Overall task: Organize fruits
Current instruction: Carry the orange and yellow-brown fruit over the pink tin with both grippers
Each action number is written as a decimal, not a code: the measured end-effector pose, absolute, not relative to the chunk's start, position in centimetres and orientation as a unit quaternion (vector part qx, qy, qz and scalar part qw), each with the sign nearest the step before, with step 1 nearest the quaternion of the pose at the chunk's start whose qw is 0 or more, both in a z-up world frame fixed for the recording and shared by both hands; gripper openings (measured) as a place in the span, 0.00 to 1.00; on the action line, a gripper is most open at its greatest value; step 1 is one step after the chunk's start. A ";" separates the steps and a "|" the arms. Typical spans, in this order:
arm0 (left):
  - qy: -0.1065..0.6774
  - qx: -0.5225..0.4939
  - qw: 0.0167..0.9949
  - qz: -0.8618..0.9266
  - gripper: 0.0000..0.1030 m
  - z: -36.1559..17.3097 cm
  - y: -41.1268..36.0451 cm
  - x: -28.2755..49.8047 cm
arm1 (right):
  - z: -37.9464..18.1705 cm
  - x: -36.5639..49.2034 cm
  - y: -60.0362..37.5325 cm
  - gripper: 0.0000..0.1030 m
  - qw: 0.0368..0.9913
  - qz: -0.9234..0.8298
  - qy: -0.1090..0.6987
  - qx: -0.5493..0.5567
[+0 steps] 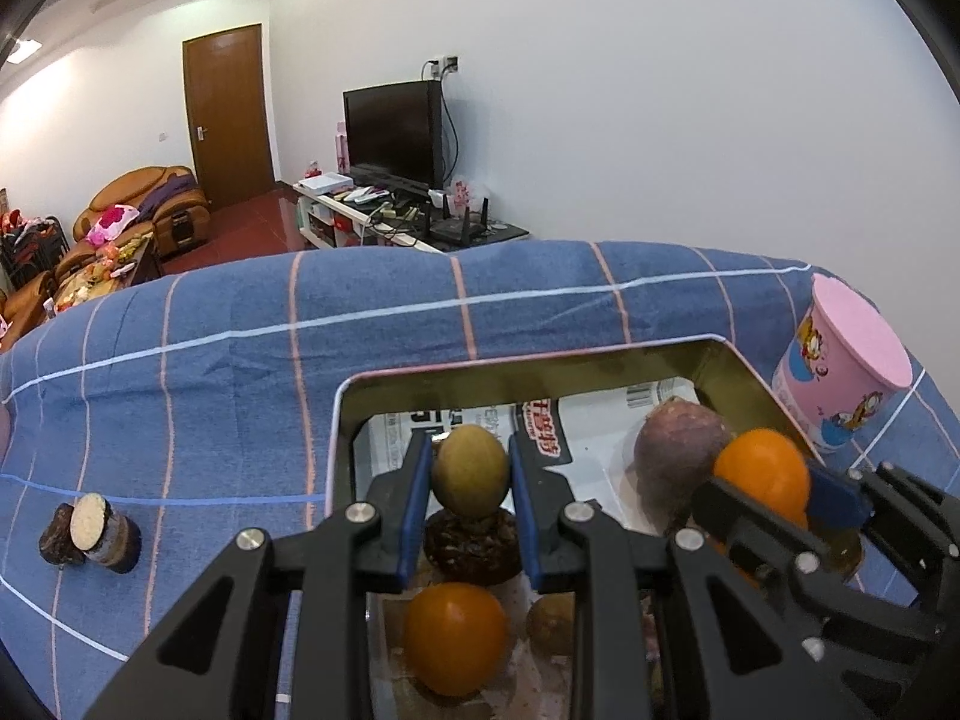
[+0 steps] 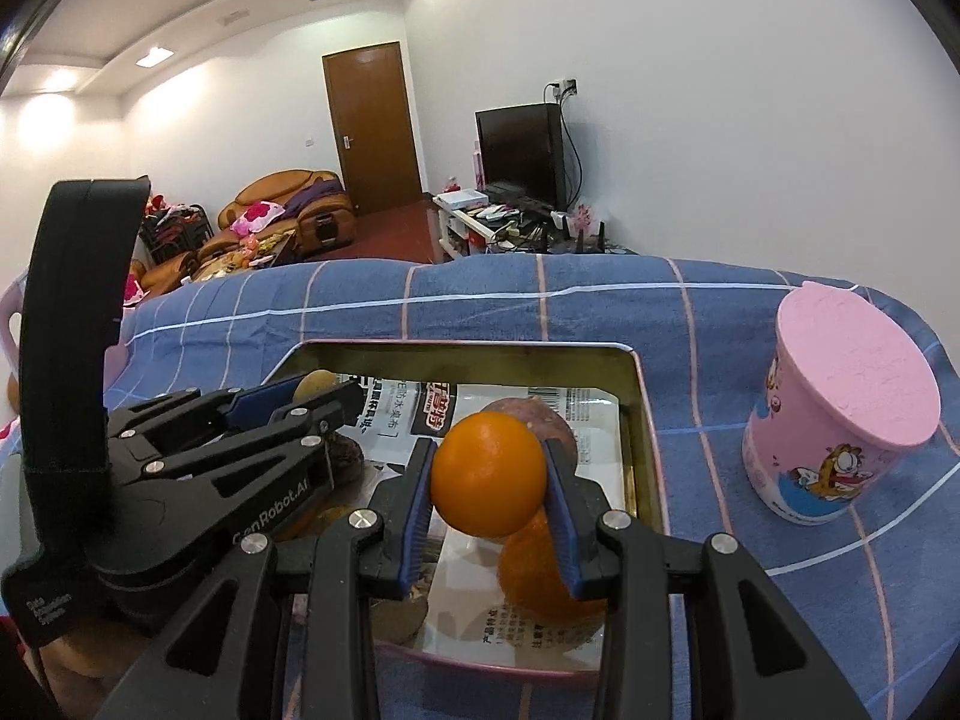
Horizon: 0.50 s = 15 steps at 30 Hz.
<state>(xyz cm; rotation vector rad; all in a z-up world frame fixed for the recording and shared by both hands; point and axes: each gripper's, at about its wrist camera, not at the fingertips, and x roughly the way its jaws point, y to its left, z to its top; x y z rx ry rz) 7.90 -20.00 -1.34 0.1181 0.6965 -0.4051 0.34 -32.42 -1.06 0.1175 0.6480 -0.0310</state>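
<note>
Over tin [image 1: 744,372] | left gripper [image 1: 471,474] pinches yellow-green fruit [image 1: 471,471] | right gripper [image 2: 489,480] pinches orange [image 2: 489,474] | pink cup [image 2: 840,414] beside

Tabletop [image 1: 240,360] is covered by a blue cloth with pink and white check lines. Directly on it: an open rectangular tin tray [image 1: 540,358] lined with printed paper, near centre; a pink lidded cartoon tub [image 2: 840,414], upright, right of the tray and apart from it; two small dark cylindrical pieces [image 1: 90,531], touching, well left of the tray.
</note>
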 end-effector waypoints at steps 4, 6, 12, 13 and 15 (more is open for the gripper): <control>0.339 0.060 0.918 -0.197 0.26 -1.3 -20.2 7.8 | -1.1 0.5 -32.4 0.36 0.945 -0.007 0.322 0.064; 0.341 0.059 0.917 -0.198 0.26 -1.4 -20.2 7.6 | -1.1 0.6 -32.3 0.36 0.944 -0.005 0.324 0.066; 0.339 0.061 0.917 -0.200 0.26 -1.3 -20.4 7.2 | -1.4 0.9 -32.4 0.36 0.940 0.003 0.334 0.073; 0.339 0.061 0.917 -0.200 0.26 -1.3 -20.4 7.2 | -1.5 1.0 -32.4 0.36 0.939 0.005 0.335 0.075; 0.340 0.059 0.917 -0.199 0.27 -1.4 -20.4 7.2 | -1.5 0.9 -32.4 0.36 0.939 0.005 0.335 0.075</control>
